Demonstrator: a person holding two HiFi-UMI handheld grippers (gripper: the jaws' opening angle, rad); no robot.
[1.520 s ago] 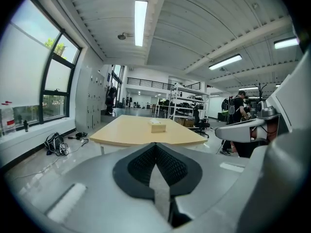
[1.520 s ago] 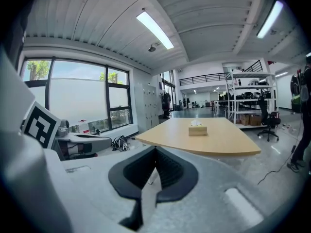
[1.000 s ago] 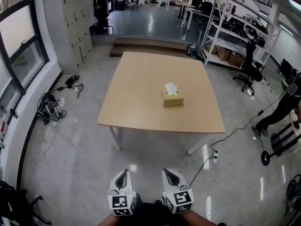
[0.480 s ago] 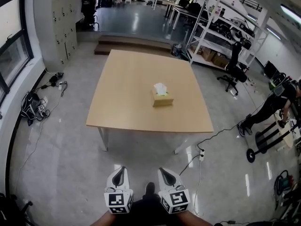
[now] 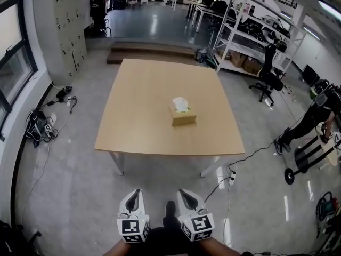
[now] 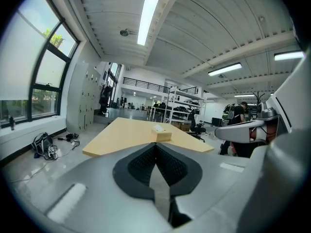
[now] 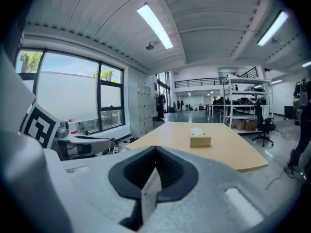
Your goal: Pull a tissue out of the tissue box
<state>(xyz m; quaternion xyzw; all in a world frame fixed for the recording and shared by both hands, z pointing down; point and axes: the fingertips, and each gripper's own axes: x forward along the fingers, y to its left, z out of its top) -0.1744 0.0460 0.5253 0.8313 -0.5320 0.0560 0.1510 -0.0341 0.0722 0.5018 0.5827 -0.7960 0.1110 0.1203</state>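
A tan tissue box [image 5: 183,116] with a white tissue [image 5: 179,104] sticking out of its top stands near the middle of a light wooden table [image 5: 144,105]. The box also shows far ahead in the left gripper view [image 6: 161,133] and the right gripper view [image 7: 200,139]. My left gripper [image 5: 134,197] and right gripper [image 5: 186,195] are held low and close to my body, well short of the table's near edge. Both are shut with nothing between the jaws.
Metal shelving [image 5: 250,31] stands beyond the table at the right, with an office chair [image 5: 269,81] beside it. A person [image 5: 314,116] bends over a wheeled stand at far right. Cables [image 5: 45,124] lie on the floor at left, and a power strip cord [image 5: 234,167] runs by the table's right leg.
The view has shifted slightly closer to the table. Both grippers stay shut and low at the bottom of the head view.
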